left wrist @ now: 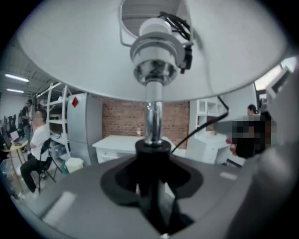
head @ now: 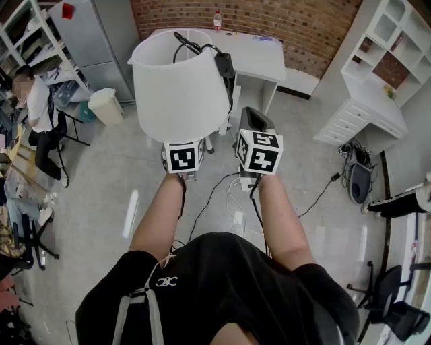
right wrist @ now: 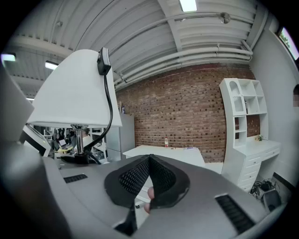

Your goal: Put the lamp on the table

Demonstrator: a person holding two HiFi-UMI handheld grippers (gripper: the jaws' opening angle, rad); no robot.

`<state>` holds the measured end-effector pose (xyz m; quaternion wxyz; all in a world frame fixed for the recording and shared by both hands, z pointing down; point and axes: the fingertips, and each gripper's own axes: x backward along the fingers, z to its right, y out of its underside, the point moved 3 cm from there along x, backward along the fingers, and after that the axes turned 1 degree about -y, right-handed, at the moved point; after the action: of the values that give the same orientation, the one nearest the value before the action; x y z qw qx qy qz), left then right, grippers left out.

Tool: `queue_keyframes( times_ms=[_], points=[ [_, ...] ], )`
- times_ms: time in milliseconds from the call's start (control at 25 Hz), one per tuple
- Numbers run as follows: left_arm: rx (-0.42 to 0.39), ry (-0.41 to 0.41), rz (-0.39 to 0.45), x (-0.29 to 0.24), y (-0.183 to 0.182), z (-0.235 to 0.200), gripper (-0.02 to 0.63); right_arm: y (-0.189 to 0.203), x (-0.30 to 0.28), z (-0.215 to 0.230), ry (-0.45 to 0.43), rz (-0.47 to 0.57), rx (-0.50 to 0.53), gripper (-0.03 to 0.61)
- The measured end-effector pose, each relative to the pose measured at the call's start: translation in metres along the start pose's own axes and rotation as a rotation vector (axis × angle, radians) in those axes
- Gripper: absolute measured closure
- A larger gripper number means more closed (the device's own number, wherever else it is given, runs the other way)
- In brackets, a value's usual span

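A lamp with a white shade [head: 178,81] and a chrome stem [left wrist: 153,121] hangs in the air over the floor, its black cord [head: 222,64] draped over the shade. My left gripper [head: 185,145] is under the shade, shut on the lamp's dark lower stem [left wrist: 152,186]. To its right, my right gripper [head: 254,124] is held up with its pads [right wrist: 148,161] meeting at the tips and nothing between them. The lamp [right wrist: 79,93] shows at the left of the right gripper view. The white table [head: 256,60] stands ahead against the brick wall.
A bottle [head: 217,19] stands at the table's back edge. A white shelf-and-drawer unit [head: 377,74] lines the right wall. A seated person [head: 40,114] and a bin [head: 106,104] are at the left. Cables [head: 236,195] lie on the floor below my grippers.
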<state>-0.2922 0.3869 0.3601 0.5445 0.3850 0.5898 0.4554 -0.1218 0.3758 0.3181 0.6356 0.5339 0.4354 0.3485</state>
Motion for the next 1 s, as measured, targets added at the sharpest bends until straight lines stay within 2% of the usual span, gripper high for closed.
queue_keyframes(
  times_ms=[200, 480, 760, 1000],
  points=[
    [0.013, 0.008, 0.0, -0.015, -0.007, 0.022, 0.482, 0.003, -0.006, 0.019, -0.022, 0.001, -0.013, 0.581],
    [-0.02, 0.014, -0.013, -0.045, -0.009, 0.05, 0.482, 0.005, -0.018, 0.057, -0.042, 0.014, -0.062, 0.581],
    [-0.013, 0.011, 0.006, -0.07, -0.028, 0.093, 0.482, 0.006, -0.02, 0.11, -0.06, 0.012, -0.063, 0.581],
    [0.0, 0.003, -0.001, -0.087, -0.025, 0.129, 0.482, 0.015, -0.018, 0.156, -0.056, -0.01, -0.065, 0.581]
  ],
)
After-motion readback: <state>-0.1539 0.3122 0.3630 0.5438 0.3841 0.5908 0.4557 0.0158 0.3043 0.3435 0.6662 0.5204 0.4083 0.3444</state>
